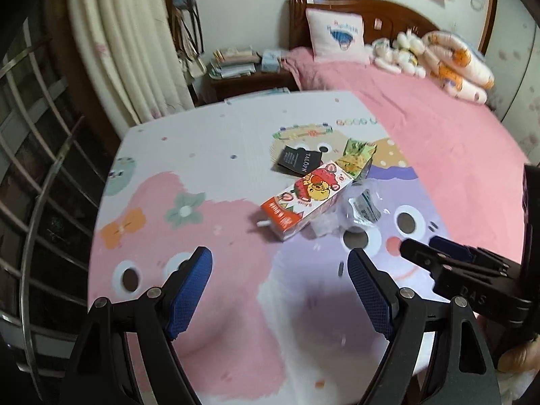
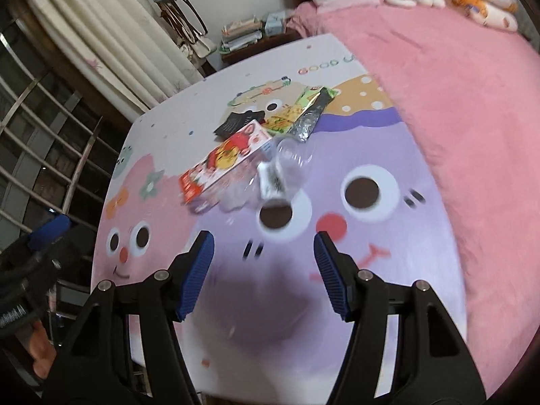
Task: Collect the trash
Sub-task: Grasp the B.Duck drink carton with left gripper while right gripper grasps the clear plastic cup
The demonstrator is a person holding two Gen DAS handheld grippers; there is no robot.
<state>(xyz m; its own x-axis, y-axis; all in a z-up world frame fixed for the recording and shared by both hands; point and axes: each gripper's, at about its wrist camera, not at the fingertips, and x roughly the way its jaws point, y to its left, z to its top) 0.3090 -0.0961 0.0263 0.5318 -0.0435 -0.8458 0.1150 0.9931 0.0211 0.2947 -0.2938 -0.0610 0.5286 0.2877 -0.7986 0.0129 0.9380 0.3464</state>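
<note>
- The left tool (image 1: pixel 280 290) hangs over the near part of the desk (image 1: pixel 209 141) with its blue-padded fingers spread wide and nothing between them.
- The right tool (image 2: pixel 264 271) is likewise agape and empty, over the purple cartoon face printed on the desk top; in the left wrist view its body shows at the right edge with the letters "DAS" on it.
- The trash lies in one cluster toward the far right part of the desk, well ahead of both tools, with bare desk top between.
- Nearest is a crumpled clear plastic wrapper (image 1: pixel 351 209) with a white printed label; the print is too small to read.
- Touching it on the left lies a juice carton (image 1: pixel 303 199) on its side, red and white, with strawberries and a yellow cartoon bear; its lettering cannot be made out.
- Behind the carton sits a black card (image 1: pixel 298 160) that reads "TALOPN".
- Beside the card, toward the desk's right edge, is a green and yellow snack packet (image 1: pixel 357 157), its silver inside showing in the right wrist view.
- Printed near the desk's far edge are the letters "GOOD".
- A pink bed (image 1: pixel 438 128) runs along the desk's right edge, with a white pillow (image 1: pixel 337 35) and a rolled quilt (image 1: pixel 455 64) at its head.
- A nightstand (image 1: pixel 246 81) stacked with books stands past the far edge; a cream curtain (image 1: pixel 111 40) hangs to the left.
</note>
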